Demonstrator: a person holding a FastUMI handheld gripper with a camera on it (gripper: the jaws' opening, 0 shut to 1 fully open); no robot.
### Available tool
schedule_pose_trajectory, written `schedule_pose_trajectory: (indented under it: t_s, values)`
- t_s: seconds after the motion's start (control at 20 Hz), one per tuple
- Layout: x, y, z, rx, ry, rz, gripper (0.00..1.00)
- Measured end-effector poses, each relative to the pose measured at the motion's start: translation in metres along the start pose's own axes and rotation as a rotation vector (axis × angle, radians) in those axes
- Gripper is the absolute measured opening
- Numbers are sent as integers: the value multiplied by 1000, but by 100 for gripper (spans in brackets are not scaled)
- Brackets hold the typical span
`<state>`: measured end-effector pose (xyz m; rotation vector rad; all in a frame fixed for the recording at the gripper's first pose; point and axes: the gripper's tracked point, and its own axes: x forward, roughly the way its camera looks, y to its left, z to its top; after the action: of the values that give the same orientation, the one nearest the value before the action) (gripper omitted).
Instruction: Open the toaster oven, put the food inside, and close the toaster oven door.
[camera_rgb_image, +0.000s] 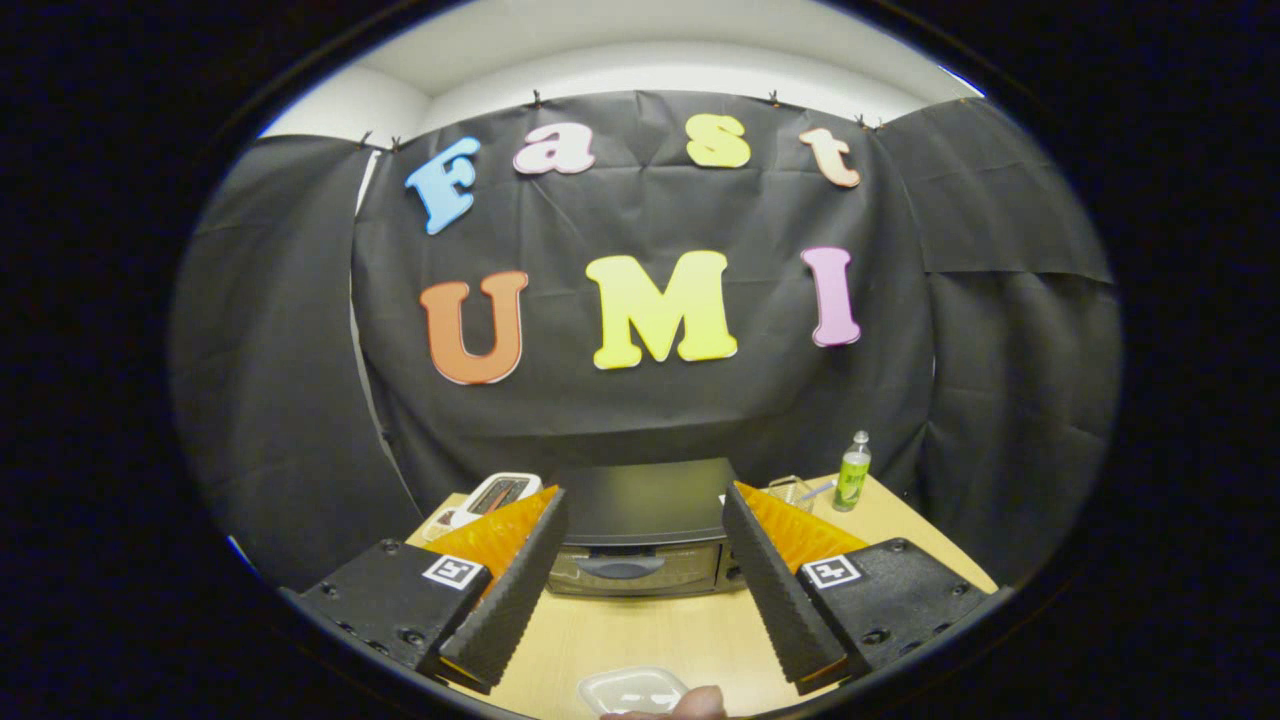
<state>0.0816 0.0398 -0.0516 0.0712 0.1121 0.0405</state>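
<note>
While its fingers stand spread wide with nothing between them, the hand-held gripper (645, 575) hovers over the counter (650, 630). Beyond the fingertips sits the toaster oven (645, 540), door shut and facing the gripper, long axis crosswise; the fingers hide both its ends. Near the gripper, a clear container (630, 690) and a fingertip (700, 703) are cut off. A green bottle (853, 472) stands right of the oven.

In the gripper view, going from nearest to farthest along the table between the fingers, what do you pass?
Clear plastic container beside a fingertip nearest, then bare wooden table, then the toaster oven with its door closed, then the black cloth wall. The gripper is open, holding nothing.
</note>
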Motion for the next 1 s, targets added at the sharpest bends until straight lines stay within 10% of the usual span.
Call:
schedule_pose_trajectory:
  t_s: [1.0]
  values:
    - [-115, -23, -5, 11, -42, -51, 100]
